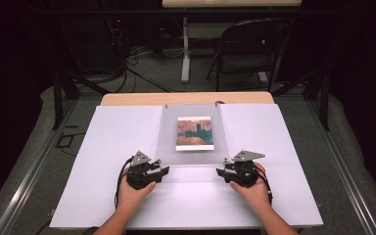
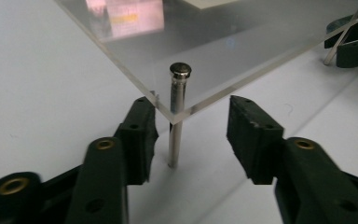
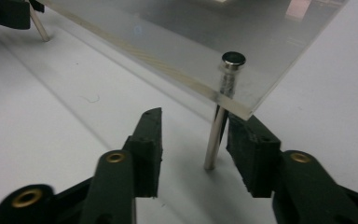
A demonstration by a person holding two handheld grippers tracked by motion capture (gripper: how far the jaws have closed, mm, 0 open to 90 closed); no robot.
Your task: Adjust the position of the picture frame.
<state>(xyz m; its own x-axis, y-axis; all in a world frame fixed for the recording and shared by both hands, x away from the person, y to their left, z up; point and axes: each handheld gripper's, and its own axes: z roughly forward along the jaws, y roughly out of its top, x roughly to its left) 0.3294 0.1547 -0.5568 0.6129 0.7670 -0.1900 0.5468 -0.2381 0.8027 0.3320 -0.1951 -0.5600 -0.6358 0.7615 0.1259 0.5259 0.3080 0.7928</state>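
- Both hands are low at the near edge of the white surface [image 1: 103,147], one gripper at each near corner of the clear acrylic sheet [image 1: 169,142].
- The sheet stands raised off the surface on slim metal pins, and a small painted picture [image 1: 194,133] lies under or on its middle; which one is hard to tell.
- Left gripper [image 1: 157,169]: in the left gripper view its fingers [image 2: 140,135] are spread apart, with the near-left pin [image 2: 176,116] standing between them.
- That pin is closer to the left-hand finger in that view, and neither pad presses on it — released, nothing grasped.
- The pin's rounded cap [image 2: 180,70] sits above the sheet's corner.
- Right gripper [image 1: 224,171]: in the right gripper view its fingers [image 3: 151,140] are also parted around the near-right pin [image 3: 216,135].
- This pin stands just beside the right-hand finger in that view; whether they touch I cannot tell, yet the other finger is well clear, so no clench here either.
- Behind the surface, a dark folding chair [image 1: 249,49] stands on the floor.
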